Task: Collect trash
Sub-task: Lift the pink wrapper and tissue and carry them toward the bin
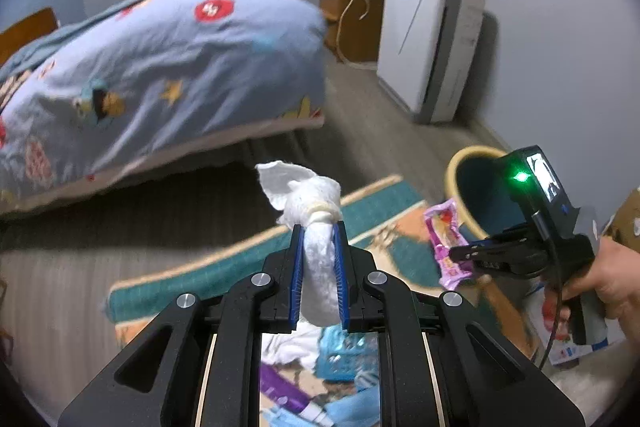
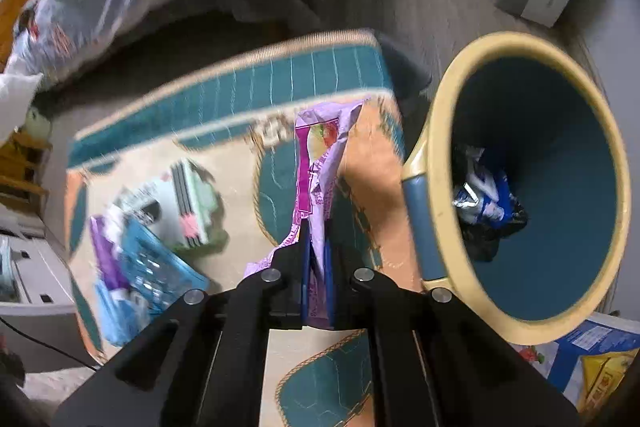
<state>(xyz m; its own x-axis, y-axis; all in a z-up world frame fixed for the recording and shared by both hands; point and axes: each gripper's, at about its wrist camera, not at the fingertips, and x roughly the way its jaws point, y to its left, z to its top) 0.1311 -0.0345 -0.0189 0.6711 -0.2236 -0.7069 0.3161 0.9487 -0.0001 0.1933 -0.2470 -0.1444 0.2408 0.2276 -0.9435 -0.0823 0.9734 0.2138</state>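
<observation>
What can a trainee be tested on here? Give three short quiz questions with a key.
1. True or false: the left gripper holds a wad of white tissue.
2. What does the right gripper hold? A) a blue basket B) a purple wrapper C) nothing
3. Fill in: the bin already has ____ inside.

Key: 1 true. 2 B, the purple wrapper. 3 trash; a crumpled blue and white packet lies at the bottom.

Lower centre: the left gripper (image 1: 319, 227), black with silver screws and blue ribbed fingers (image 1: 296, 267). Lower right, the right gripper (image 1: 454, 253) shows a green light, small screen and black cable.
</observation>
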